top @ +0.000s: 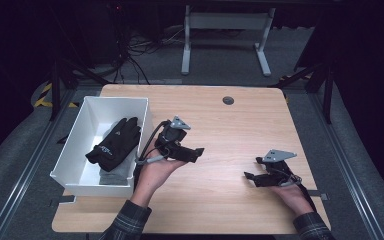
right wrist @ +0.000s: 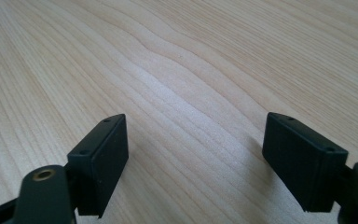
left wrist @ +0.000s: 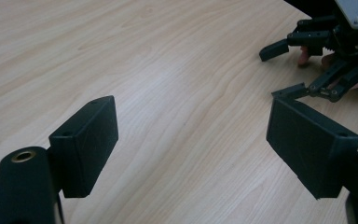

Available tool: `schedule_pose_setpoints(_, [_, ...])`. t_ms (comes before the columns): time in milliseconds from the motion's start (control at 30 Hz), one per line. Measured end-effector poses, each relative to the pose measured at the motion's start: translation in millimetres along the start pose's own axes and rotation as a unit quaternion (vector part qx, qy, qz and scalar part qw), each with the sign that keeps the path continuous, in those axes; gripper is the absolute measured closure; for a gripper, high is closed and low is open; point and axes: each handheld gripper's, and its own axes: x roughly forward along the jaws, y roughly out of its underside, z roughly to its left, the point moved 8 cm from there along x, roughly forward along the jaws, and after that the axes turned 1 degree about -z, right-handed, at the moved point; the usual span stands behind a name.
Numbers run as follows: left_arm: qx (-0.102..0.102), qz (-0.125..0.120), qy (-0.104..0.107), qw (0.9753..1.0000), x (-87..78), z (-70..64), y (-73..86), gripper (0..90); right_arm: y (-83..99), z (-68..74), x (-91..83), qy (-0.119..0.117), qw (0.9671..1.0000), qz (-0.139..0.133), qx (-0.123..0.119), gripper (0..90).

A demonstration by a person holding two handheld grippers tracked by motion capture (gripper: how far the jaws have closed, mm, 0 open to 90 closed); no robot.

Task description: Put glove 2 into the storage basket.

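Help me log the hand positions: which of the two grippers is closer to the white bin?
The left gripper, held just right of the white bin that holds the black glove. The right gripper sits farther off, toward the table's right edge.

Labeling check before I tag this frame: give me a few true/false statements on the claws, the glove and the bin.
1. The black glove lies inside the white bin. True.
2. The left claw is shut on the glove. False: its jaws stand apart over bare wooden table, holding nothing.
3. The right claw is open. True.
4. The bin sits at the table's right edge. False: it sits at the left edge.
5. A grey cloth lies under the glove in the bin. True.
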Motion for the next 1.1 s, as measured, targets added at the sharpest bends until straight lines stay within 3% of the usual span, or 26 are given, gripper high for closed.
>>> schedule_pose_setpoints(400, [0.024, 0.014, 0.015, 0.9995, 33.6, -17.1, 23.9, 15.6, 0.0, 0.0, 0.1, 0.0, 1.0, 0.0, 0.0, 22.9])
schedule_pose_setpoints(500, [0.036, 0.021, 0.011, 0.9991, 42.9, -19.3, 32.5, 15.5, 0.0, 0.0, 0.1, 0.0, 1.0, 0.0, 0.0, 22.9])
schedule_pose_setpoints(1100, [0.053, 0.046, 0.006, 0.9975, 81.5, -23.4, 71.2, 13.9, 0.0, -0.1, 0.2, 0.0, 1.0, 0.0, 0.0, 22.5])
